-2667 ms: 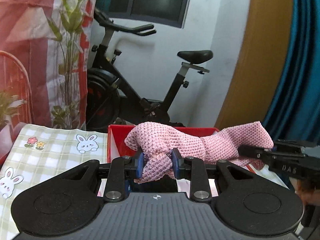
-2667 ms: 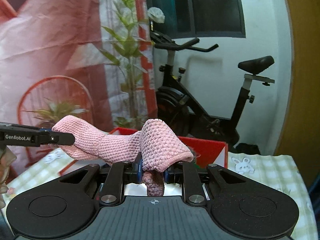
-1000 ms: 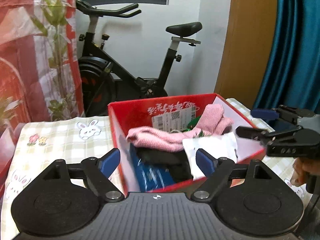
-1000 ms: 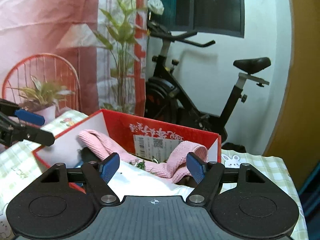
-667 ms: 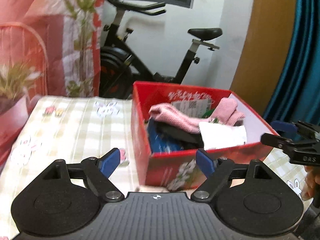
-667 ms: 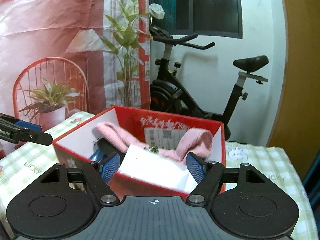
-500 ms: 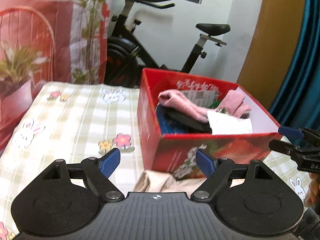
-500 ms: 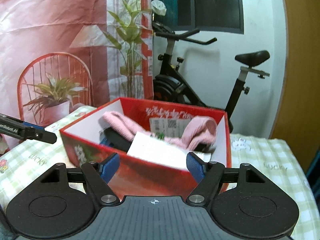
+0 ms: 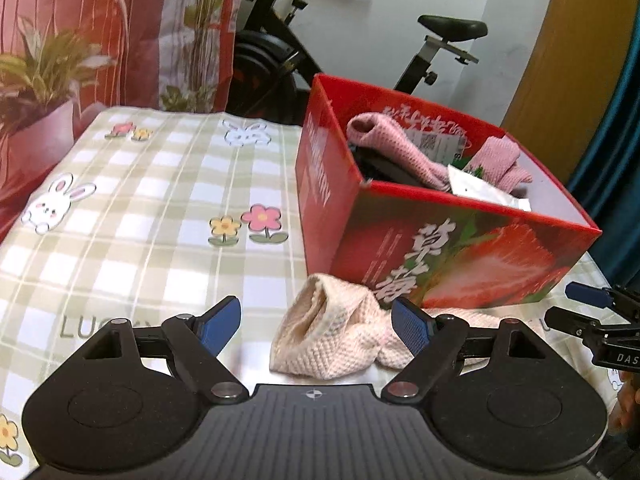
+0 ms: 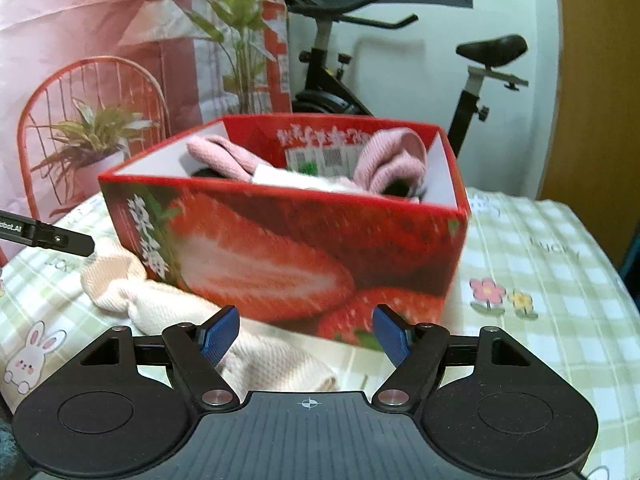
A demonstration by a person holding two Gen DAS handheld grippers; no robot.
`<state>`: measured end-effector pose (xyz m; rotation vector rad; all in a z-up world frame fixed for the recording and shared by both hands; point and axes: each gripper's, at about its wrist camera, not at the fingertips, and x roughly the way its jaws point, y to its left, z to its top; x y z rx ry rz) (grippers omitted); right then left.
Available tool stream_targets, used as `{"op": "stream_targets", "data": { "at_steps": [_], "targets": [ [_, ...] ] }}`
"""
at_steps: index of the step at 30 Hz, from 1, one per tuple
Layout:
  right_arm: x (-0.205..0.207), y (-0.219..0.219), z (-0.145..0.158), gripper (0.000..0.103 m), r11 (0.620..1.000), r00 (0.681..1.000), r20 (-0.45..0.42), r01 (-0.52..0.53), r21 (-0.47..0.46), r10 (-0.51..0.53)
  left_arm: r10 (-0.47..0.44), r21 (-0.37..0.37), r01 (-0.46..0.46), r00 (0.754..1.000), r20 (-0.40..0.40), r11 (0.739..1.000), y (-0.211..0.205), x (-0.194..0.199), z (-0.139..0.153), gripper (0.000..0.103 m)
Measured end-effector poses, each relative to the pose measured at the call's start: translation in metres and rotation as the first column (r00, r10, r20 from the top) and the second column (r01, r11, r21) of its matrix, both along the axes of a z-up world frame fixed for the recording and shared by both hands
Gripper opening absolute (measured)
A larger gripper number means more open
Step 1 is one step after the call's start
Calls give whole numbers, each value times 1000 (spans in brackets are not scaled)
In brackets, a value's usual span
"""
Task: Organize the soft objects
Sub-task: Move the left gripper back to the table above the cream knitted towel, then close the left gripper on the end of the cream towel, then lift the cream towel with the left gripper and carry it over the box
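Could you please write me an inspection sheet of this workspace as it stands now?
Surface: checked tablecloth with rabbits and flowers, lying flat.
Job's things: cream knitted item on the cloth against the front of the red strawberry box; pink knitted item inside the box.
Clutter: white card and dark items in the box.
Grippers: left hand-held gripper open, straddling the cream item's cuff; right hand-held gripper open, empty, facing the box.
Cables: nothing seen.
Surroundings: exercise bike, potted plant, printed backdrop, teal curtain.
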<state>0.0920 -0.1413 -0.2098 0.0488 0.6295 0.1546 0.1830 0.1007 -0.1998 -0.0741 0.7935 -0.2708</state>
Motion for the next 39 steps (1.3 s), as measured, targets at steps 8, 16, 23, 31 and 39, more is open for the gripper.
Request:
{"op": "stream_targets", "data": {
  "at_steps": [8,16,23,31,39],
  "targets": [
    [4,-8,-16,70,999,999,-45,21,33,-19,22,-14,-23,999,-35,1000,1,5,-15,84],
    [8,2,-21,70,998,997,-70,-12,62,16,-15,-18,14,999,-42,1000,-17,13,-23,84],
    [11,6,-31,70,998,991,-129,-25,58,32,-46,-7,45,996,-71,999,-23,18,-35,52],
    [9,-9,-37,62,990,987,-161,12,138,11,-119,4,120,987,-109,993,-30,-2,-33,23],
    [0,-27,-35,29,976,989,-145,38,213,-7,-128,-59,121,985,-119,991,-33,-33,-36,23]
  ]
}}
